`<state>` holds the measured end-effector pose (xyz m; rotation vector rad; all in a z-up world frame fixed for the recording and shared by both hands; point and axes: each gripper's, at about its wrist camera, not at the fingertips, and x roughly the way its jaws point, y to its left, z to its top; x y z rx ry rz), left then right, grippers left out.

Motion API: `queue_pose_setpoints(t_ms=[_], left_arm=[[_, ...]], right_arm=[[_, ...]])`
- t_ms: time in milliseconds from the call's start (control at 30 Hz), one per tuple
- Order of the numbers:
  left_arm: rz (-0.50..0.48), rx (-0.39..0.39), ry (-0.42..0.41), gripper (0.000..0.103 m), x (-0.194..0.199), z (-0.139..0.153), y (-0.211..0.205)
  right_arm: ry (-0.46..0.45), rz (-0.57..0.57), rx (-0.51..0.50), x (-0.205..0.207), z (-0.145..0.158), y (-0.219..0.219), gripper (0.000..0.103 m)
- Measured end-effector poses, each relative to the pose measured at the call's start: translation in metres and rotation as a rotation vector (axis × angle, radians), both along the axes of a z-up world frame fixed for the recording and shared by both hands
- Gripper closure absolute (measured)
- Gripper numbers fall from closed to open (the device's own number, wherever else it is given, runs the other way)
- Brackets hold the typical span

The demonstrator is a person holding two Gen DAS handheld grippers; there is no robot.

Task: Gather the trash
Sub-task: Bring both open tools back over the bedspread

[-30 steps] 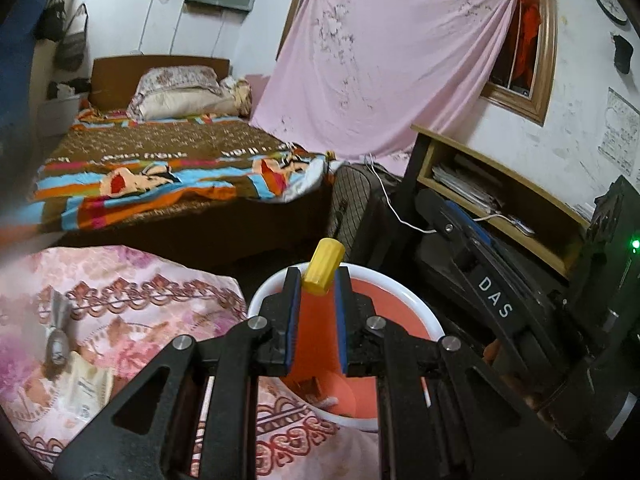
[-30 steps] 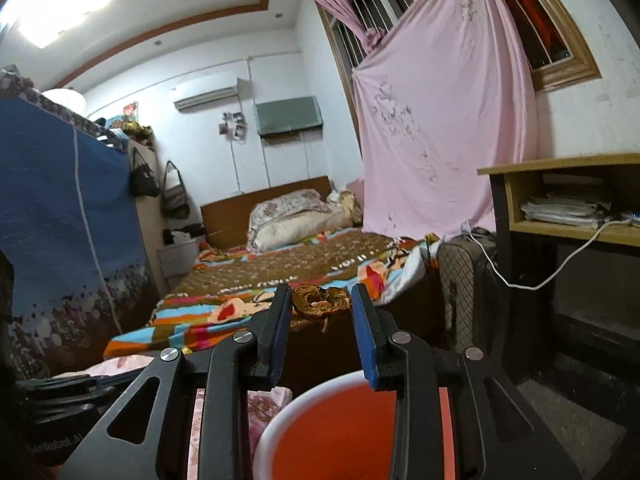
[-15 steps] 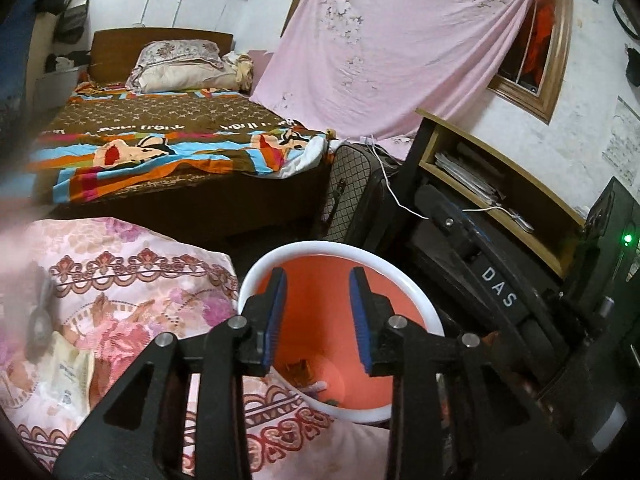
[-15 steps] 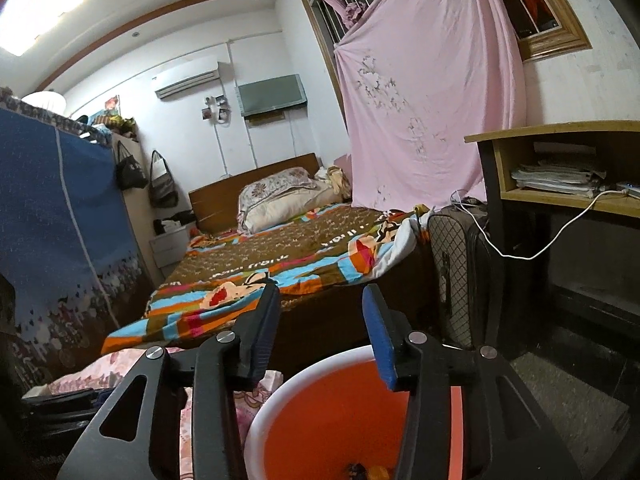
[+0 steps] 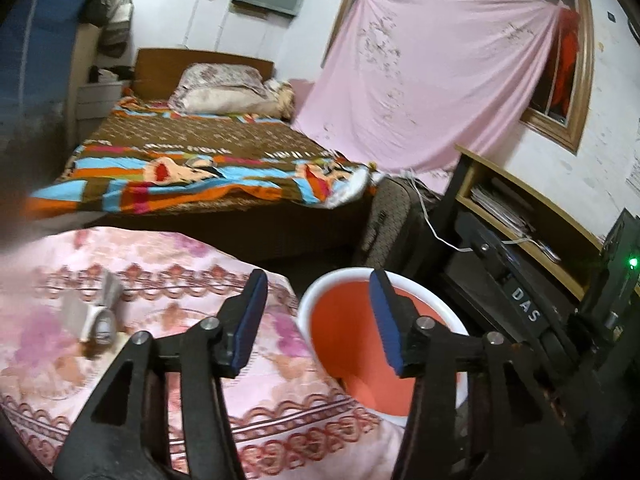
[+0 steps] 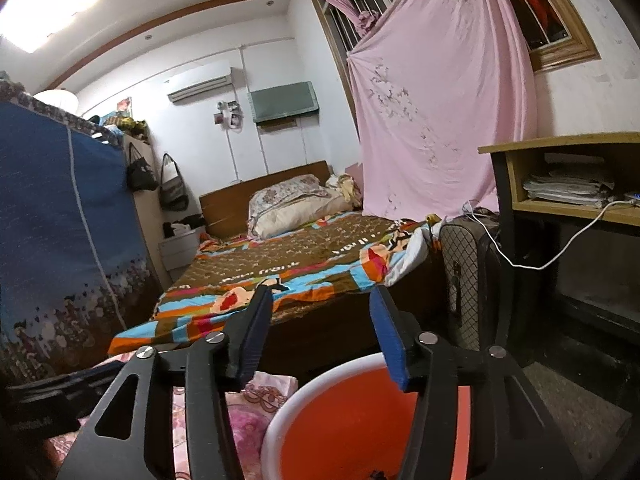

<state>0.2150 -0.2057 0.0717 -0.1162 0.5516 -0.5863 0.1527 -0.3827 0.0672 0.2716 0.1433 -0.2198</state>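
Both our tools hang empty, left tool (image 5: 316,316) and right tool (image 6: 318,330), jaws spreading wider with nothing between them, poised over the orange bucket (image 5: 340,316) at five o'clock, while a crumpled wrapper (image 5: 96,312) waits on the table (image 5: 180,264) at nine o'clock.

A second ago my left gripper (image 5: 318,316) clamped a yellow-capped orange bottle over the orange bin (image 5: 320,294); that bottle left the jaws, which were opening, empty, shifted left over the floral cloth (image 5: 168,308). My right gripper (image 6: 318,330) let go of a brown scrap, its jaws opening too.
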Motion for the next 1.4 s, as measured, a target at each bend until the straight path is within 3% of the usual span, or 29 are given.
queue_pose_setpoints(t_ms=[67, 333, 467, 667, 1133, 1400], left_arm=[[0.033, -0.002, -0.016, 0.061, -0.002, 0.002, 0.012], [0.176, -0.016, -0.092, 0.050, -0.014, 0.010, 0.062], [0.246, -0.034, -0.133, 0.040, -0.022, 0.014, 0.087], [0.346, -0.051, -0.219, 0.010, -0.035, 0.018, 0.121], [0.515, -0.015, -0.340, 0.011, -0.066, 0.005, 0.185], [0.545, 0.035, -0.344, 0.011, -0.074, -0.006, 0.205]], right_arm=[[-0.018, 0.011, -0.006, -0.001, 0.001, 0.005, 0.030], [-0.111, 0.060, -0.035, -0.008, 0.008, 0.029, 0.018], [-0.144, 0.088, -0.066, -0.009, 0.011, 0.044, 0.001], [-0.193, 0.140, -0.107, -0.010, 0.013, 0.067, 0.000], [-0.293, 0.307, -0.247, -0.023, 0.012, 0.133, 0.000], [-0.257, 0.426, -0.351, -0.019, 0.003, 0.172, 0.000]])
